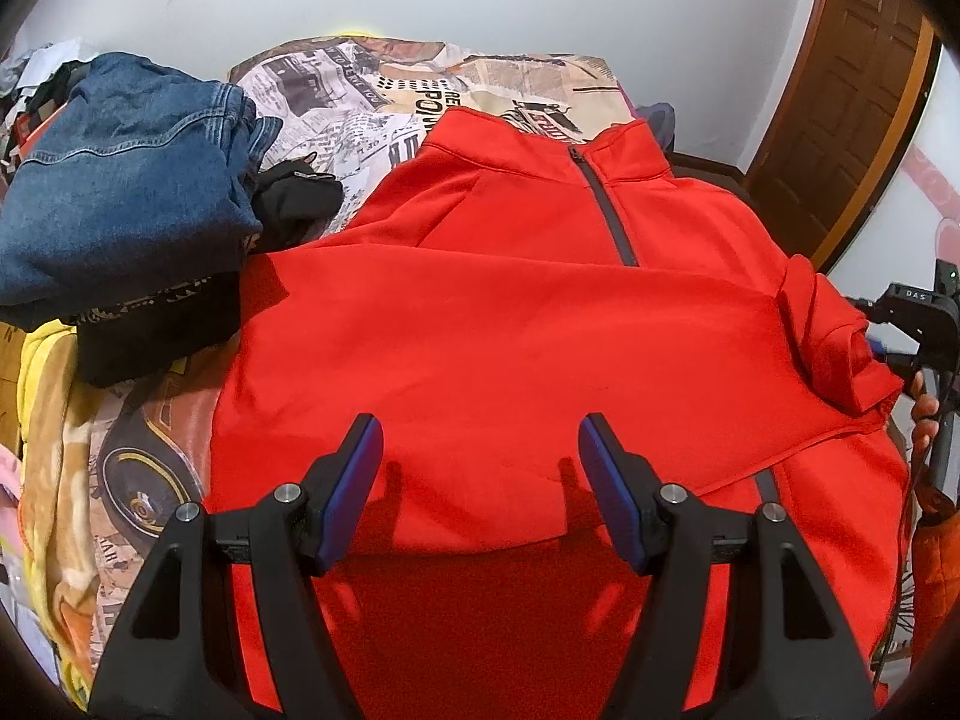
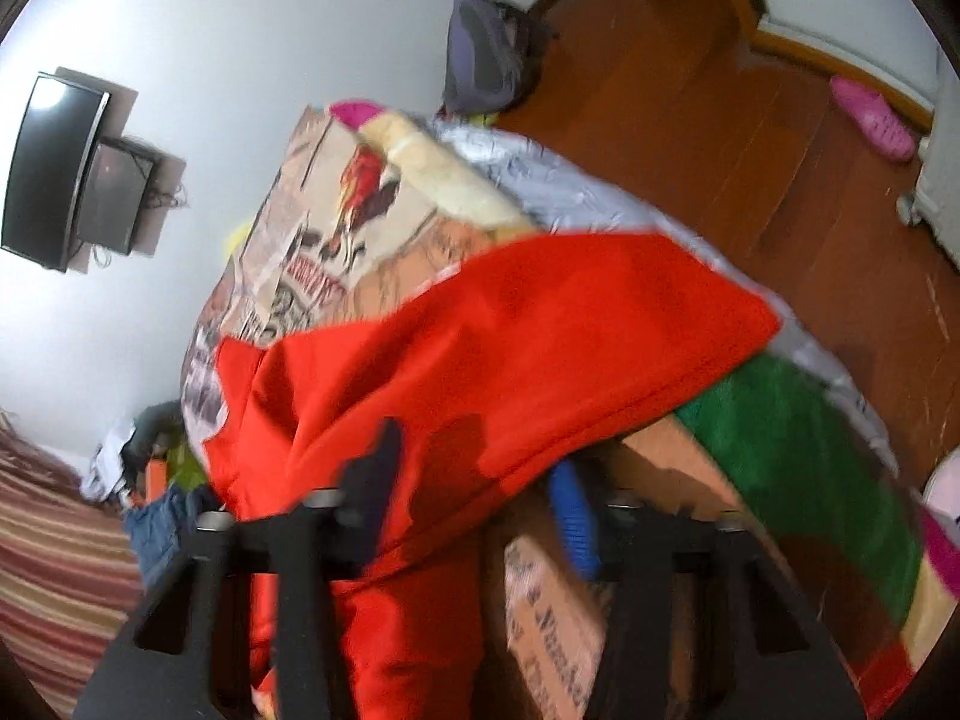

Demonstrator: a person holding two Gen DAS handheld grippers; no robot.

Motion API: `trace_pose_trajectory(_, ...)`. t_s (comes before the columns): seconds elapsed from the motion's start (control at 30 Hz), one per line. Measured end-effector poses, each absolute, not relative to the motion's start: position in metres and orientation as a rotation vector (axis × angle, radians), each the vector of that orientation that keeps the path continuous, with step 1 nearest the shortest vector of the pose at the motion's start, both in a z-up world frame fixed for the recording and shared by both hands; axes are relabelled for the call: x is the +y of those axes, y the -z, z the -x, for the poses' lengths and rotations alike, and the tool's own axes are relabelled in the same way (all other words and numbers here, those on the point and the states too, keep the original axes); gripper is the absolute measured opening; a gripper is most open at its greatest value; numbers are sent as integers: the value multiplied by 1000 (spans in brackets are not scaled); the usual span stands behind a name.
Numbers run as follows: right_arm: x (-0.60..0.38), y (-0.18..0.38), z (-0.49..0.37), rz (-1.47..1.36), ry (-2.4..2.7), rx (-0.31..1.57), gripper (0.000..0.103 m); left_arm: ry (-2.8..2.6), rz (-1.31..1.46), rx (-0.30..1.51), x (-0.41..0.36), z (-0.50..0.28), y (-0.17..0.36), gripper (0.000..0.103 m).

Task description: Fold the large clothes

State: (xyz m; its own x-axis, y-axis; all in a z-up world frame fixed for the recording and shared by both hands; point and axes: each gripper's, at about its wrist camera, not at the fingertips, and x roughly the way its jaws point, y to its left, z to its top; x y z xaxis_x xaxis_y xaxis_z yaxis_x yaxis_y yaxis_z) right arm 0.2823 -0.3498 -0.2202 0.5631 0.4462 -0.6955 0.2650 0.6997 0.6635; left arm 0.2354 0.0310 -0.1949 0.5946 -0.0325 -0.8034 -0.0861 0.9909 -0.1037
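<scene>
Holding our left gripper [image 1: 480, 450] spread wide with nothing between its blue pads, we hovered it over the red pullover [image 1: 510, 348], which lay flat on the printed blanket [image 1: 372, 102] with its dark zip and collar toward the wall. Our right gripper [image 2: 480, 480] straddled the pullover's [image 2: 510, 330] edge; the blur kept us from telling whether the pads pressed the cloth. In the left view that tool's housing [image 1: 918, 312] read "DAS", and folded jeans [image 1: 132, 180] sat beside the pullover. Only the right view showed the wall screen [image 2: 54, 168], the wooden floor [image 2: 720, 150], a pink slipper [image 2: 873, 117] and illegible box lettering.
</scene>
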Motion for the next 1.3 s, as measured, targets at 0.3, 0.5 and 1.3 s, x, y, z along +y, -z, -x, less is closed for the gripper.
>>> trace_pose_trajectory(0.3,-338,157,-280,-659,-181,822,6,-38,139,913,39,-227,189,67)
trace_pose_trajectory(0.5,-309,97,-272,-562,-289,713,6,-47,150,880,48,-216,180,67)
trace_pose_trajectory(1.3,-28,145,-223,-55,-892,1122,6,-187,256,810,139,-137,165,67)
